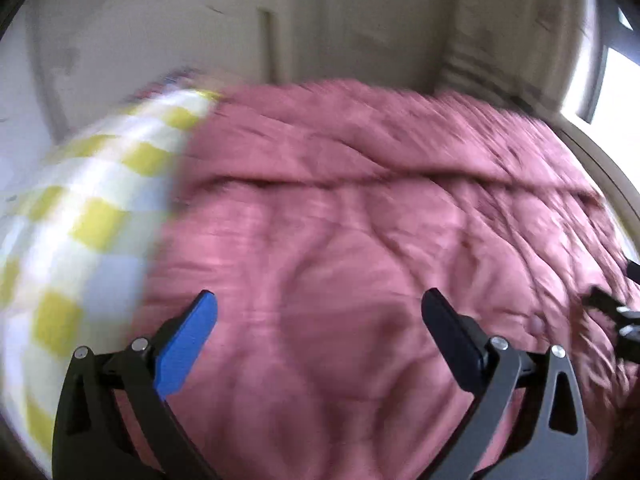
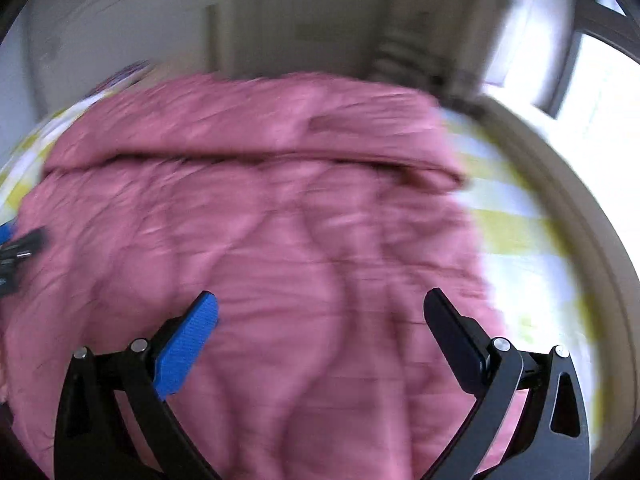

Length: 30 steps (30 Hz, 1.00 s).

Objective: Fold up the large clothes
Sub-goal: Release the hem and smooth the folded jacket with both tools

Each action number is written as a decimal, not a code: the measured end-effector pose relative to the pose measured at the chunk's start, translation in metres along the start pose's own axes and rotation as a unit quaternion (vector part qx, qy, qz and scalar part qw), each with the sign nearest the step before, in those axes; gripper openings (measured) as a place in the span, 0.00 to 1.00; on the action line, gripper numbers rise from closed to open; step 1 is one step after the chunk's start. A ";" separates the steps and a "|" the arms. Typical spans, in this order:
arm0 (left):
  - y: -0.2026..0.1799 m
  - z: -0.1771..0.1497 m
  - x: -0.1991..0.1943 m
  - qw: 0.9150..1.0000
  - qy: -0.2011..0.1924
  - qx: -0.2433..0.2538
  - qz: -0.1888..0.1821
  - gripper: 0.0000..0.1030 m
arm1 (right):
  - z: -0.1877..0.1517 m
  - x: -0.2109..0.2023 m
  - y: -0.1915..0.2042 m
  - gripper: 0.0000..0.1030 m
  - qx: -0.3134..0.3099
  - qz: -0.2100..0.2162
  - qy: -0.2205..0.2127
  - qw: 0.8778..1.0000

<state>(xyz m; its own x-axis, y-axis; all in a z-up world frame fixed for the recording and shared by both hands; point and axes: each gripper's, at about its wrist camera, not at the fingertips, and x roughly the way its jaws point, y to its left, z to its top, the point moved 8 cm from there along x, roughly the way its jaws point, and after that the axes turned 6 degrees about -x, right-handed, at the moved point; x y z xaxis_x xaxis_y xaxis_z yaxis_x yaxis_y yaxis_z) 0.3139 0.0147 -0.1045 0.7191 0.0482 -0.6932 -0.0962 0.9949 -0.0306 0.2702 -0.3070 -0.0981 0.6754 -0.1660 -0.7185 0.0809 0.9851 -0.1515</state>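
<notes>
While both the left gripper (image 1: pixel 320 304) and right gripper (image 2: pixel 320 304) hover wide apart and empty over the pink quilted garment (image 1: pixel 360 220), filling each frame's centre, I judge the next move is gripping its near edge.

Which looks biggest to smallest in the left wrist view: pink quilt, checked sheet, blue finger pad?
1. Pink quilt, filling most of the view.
2. Checked sheet, showing only at the left.
3. Blue finger pad, enlarged by nearness to the camera.
</notes>
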 end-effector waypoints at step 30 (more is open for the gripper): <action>0.017 -0.028 -0.023 1.000 0.000 0.001 0.025 0.98 | -0.030 -0.009 -0.030 0.96 0.010 -0.002 0.012 1.000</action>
<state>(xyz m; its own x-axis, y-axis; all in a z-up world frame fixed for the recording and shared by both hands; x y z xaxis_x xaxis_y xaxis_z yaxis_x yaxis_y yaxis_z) 0.2767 0.0283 -0.1092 0.7141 0.0971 -0.6932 -0.1296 0.9916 0.0054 0.2394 -0.3361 -0.1073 0.6577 -0.1698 -0.7339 0.0977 0.9853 -0.1404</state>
